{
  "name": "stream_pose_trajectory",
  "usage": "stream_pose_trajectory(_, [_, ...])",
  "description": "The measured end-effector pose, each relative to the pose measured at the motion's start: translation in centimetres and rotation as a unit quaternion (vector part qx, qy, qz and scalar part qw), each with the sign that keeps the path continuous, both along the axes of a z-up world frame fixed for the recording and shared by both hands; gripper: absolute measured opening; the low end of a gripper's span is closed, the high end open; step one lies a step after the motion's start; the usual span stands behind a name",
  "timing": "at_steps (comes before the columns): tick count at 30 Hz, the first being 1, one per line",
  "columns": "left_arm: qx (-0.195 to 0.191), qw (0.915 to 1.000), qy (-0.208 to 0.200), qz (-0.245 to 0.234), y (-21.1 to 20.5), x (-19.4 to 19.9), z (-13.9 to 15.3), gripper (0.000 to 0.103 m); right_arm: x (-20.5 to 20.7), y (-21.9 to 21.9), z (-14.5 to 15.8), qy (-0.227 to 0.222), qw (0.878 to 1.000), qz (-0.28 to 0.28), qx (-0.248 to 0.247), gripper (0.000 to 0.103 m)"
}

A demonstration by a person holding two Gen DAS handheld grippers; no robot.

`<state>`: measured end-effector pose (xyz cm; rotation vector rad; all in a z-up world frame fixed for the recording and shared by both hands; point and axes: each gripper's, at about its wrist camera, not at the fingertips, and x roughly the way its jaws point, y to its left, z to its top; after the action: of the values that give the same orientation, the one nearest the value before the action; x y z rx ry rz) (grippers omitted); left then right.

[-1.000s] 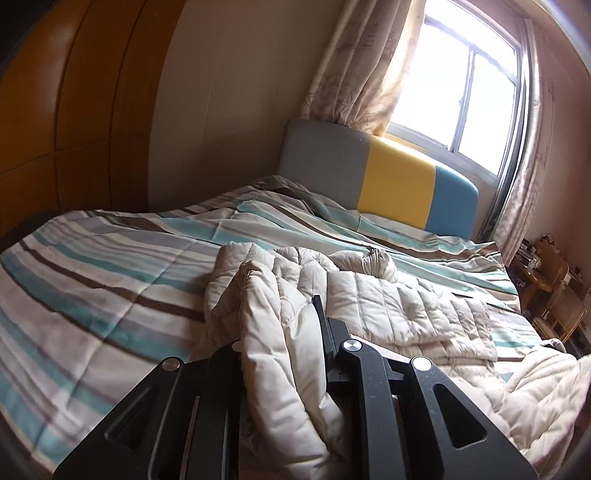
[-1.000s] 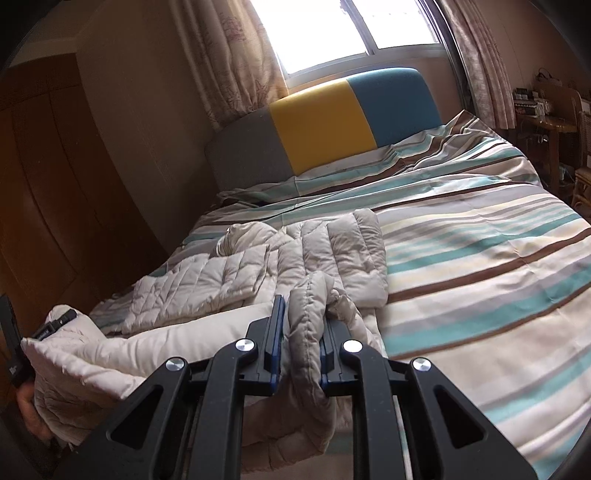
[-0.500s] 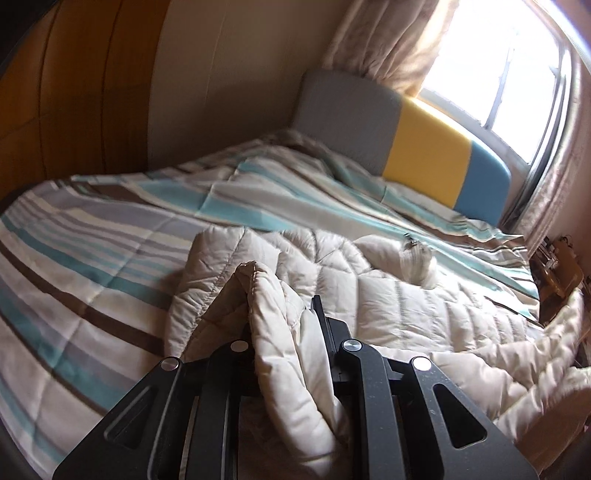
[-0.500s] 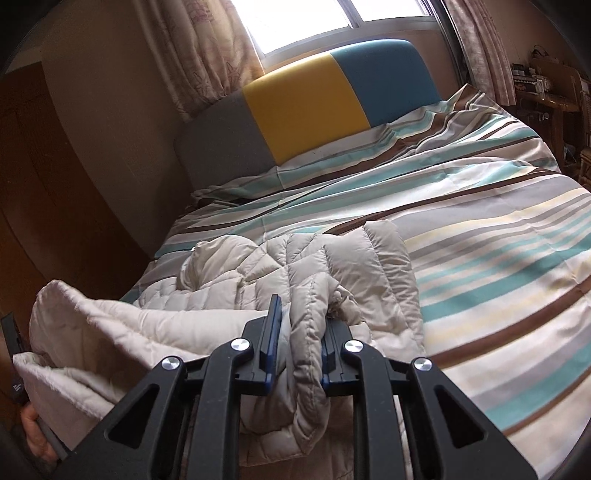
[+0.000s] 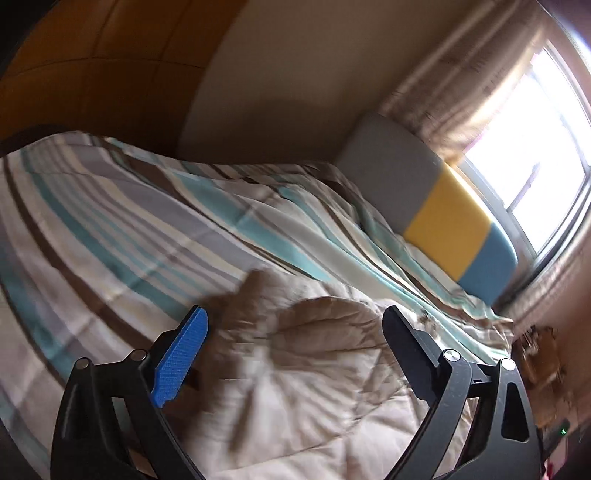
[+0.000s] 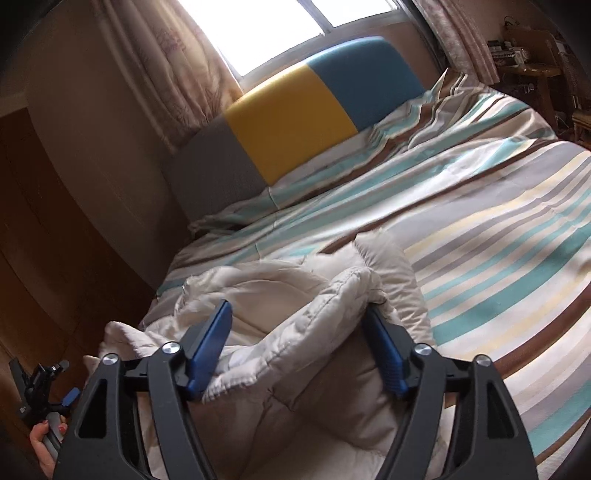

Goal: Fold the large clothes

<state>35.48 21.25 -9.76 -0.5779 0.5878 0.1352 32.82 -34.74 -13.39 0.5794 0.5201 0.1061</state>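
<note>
A cream quilted puffer jacket point(image 5: 314, 387) lies bunched on the striped duvet point(image 5: 110, 240) near the bed's foot. My left gripper point(image 5: 295, 314) hovers just above it with its jaws opening wide. The blurred cloth lies below and between them, and neither pad presses on it. In the right wrist view my right gripper point(image 6: 297, 308) is also opening. A raised fold of the jacket point(image 6: 295, 332) slumps between its blue pads and leans on the right one, ungripped. A hand point(image 6: 42, 443) at the lower left holds the other gripper's handle.
The grey, yellow and blue headboard point(image 6: 291, 118) stands under a bright curtained window point(image 6: 280, 33). A wooden wardrobe point(image 5: 92, 74) lines the left side of the bed. A cluttered wooden table point(image 6: 532, 70) sits at the far right. Striped duvet point(image 6: 498, 221) stretches beyond the jacket.
Both grippers were shut on folds of the jacket and now stand open. The released cloth has sunk onto the bed. The left view has rolled and shifted across the bed.
</note>
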Motion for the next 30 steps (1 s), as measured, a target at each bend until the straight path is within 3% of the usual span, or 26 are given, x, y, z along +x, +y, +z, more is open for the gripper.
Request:
stream_pose_trajectory(1, [0.004, 0.9999, 0.003, 0.009, 0.7, -0.6, -0.2, 0.095, -0.8, -0.2, 0.5, -0.012, 1.000, -0.014, -0.011, 0.095])
stream_pose_trajectory(4, [0.015, 0.9998, -0.002, 0.010, 1.8, -2.2, -0.8, 0.099, -3.3, -1.5, 1.6, -0.035, 0.998, -0.035, -0.046, 0.099])
stream_pose_trajectory(8, [0.046, 0.9973, 0.022, -0.054, 0.6, -3.1, -3.3, 0.100, -3.4, -2.4, -0.2, 0.021, 0.998, 0.000, -0.067, 0.099])
stream_pose_trajectory(10, [0.082, 0.9913, 0.052, -0.089, -0.8, -2.8, -4.7, 0.100, -2.6, -2.1, -1.7, 0.069, 0.993, 0.013, -0.092, 0.099])
stream_pose_trajectory(13, [0.135, 0.9832, 0.080, -0.093, -2.1, -1.7, -5.7, 0.100, -1.4, -1.9, -3.8, 0.124, 0.987, 0.029, -0.096, 0.099])
stream_pose_trajectory(19, [0.134, 0.9742, 0.135, -0.121, -2.2, 1.0, -7.6, 0.100, 1.4, -1.9, -6.9, 0.185, 0.979, 0.069, -0.050, 0.097])
stream_pose_trajectory(21, [0.120, 0.9714, 0.153, -0.137, -2.1, 1.5, -8.4, 0.100, 1.3, -1.6, -7.0, 0.174, 0.980, 0.082, -0.057, 0.092])
stream_pose_trajectory(23, [0.103, 0.9709, 0.158, -0.147, -2.0, 1.5, -8.7, 0.094, 0.9, -1.1, -6.9, 0.166, 0.980, 0.099, -0.054, 0.070])
stream_pose_trajectory(24, [0.100, 0.9705, 0.156, -0.154, -2.3, 1.3, -8.7, 0.082, 0.4, -0.9, -6.9, 0.164, 0.980, 0.100, -0.050, 0.067])
stream_pose_trajectory(25, [0.103, 0.9686, 0.150, -0.170, -2.9, 1.1, -8.5, 0.063, 0.4, -0.9, -7.0, 0.163, 0.980, 0.101, -0.045, 0.063])
stream_pose_trajectory(28, [0.125, 0.9607, 0.151, -0.196, -4.6, 0.4, -8.0, 0.045, -0.7, -1.2, -7.1, 0.156, 0.982, 0.105, -0.021, 0.052])
stream_pose_trajectory(30, [0.125, 0.9586, 0.149, -0.208, -4.9, -0.3, -7.8, 0.040, -1.9, -1.9, -7.0, 0.150, 0.982, 0.112, -0.009, 0.046])
